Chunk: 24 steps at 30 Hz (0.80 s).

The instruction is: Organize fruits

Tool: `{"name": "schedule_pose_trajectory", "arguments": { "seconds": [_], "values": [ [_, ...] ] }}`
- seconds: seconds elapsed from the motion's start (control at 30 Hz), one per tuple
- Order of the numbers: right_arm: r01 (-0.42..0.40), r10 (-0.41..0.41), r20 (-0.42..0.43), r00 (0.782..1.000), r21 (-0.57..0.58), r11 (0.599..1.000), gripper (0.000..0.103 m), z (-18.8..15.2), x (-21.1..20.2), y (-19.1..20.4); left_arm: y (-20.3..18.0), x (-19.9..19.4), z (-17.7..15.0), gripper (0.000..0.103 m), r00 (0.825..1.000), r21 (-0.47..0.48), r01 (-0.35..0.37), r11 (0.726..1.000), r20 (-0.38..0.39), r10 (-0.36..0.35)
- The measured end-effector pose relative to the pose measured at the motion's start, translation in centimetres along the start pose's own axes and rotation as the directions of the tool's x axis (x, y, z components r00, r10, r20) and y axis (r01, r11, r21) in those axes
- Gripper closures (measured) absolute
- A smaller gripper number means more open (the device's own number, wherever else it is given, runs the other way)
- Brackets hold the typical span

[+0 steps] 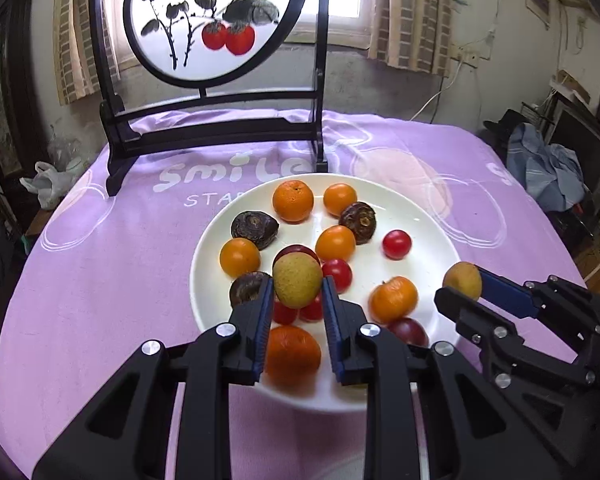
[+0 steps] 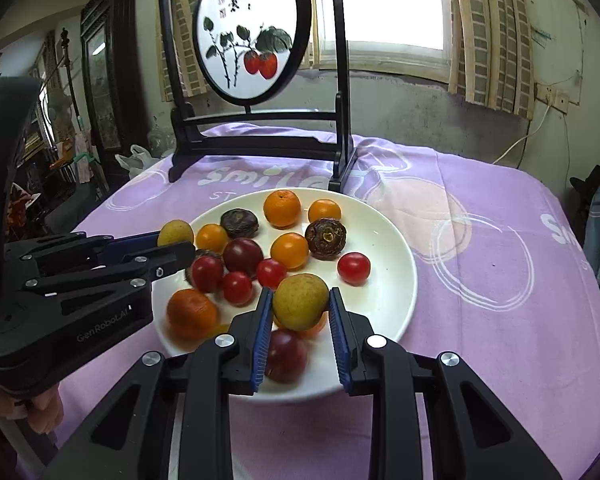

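The left gripper (image 1: 296, 294) clenched a yellow fruit (image 1: 297, 279) above the plate (image 1: 424, 216). The right gripper (image 2: 300, 304) grasped another yellow fruit (image 2: 301, 301) over the plate's near edge.

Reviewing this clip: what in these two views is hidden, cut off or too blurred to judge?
- Left wrist view: the plate's near rim is hidden behind the left claw.
- Left wrist view: the orange fruit between the fingers is blurred.
- Right wrist view: the fruit under the held pear are mostly covered.
- Both views: the screen's top is cut off.
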State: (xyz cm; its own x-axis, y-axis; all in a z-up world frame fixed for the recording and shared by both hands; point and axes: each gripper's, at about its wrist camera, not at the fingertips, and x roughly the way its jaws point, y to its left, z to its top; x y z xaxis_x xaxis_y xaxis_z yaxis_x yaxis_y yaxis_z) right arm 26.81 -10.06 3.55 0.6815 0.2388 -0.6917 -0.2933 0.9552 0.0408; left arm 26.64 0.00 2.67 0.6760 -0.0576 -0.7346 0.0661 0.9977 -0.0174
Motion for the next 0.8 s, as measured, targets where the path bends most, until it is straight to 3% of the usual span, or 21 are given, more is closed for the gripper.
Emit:
{"name": "schedule_pose_trajectory", "arguments": {
  "seconds": [0.17,0.23,0.3,0.37,0.6,0.8],
  "values": [
    [0.006,-0.005,-0.023,1.0,0.028,1.0,0.074,0.5,2.9,-0.3,0.0,2.6,0.4,0.079,0.999,-0.007,-0.032,0.999,-0.03,0.032],
    [-0.006,0.007,-0.033,0.999,0.038,0.999,0.061,0.4,3.3,-0.4,0.1,3.0,0.4,0.077,0.999,-0.018,-0.042,0.999,-0.029,0.042],
    [0.007,-0.006,-0.032,0.999,0.041,0.999,0.061,0.2,3.1,-0.6,0.4,2.9,0.3,0.052,0.998,-0.042,-0.064,0.997,-0.028,0.063],
    [0.001,0.0,-0.034,0.999,0.044,0.999,0.057,-0.2,2.5,-1.0,0.9,2.5,0.1,0.034,0.998,-0.065,-0.069,0.995,-0.017,0.068],
    [-0.008,0.011,-0.029,1.0,0.103,0.995,0.039,-2.6,-0.5,-1.8,0.3,-0.3,-2.0,0.026,0.998,-0.035,-0.061,0.998,0.006,0.061],
    [0.001,0.007,-0.074,0.997,0.109,0.994,0.031,-5.4,-2.9,-0.7,-0.3,-3.2,-5.4,0.019,0.998,-0.017,-0.056,0.998,0.017,0.056]
  ]
}}
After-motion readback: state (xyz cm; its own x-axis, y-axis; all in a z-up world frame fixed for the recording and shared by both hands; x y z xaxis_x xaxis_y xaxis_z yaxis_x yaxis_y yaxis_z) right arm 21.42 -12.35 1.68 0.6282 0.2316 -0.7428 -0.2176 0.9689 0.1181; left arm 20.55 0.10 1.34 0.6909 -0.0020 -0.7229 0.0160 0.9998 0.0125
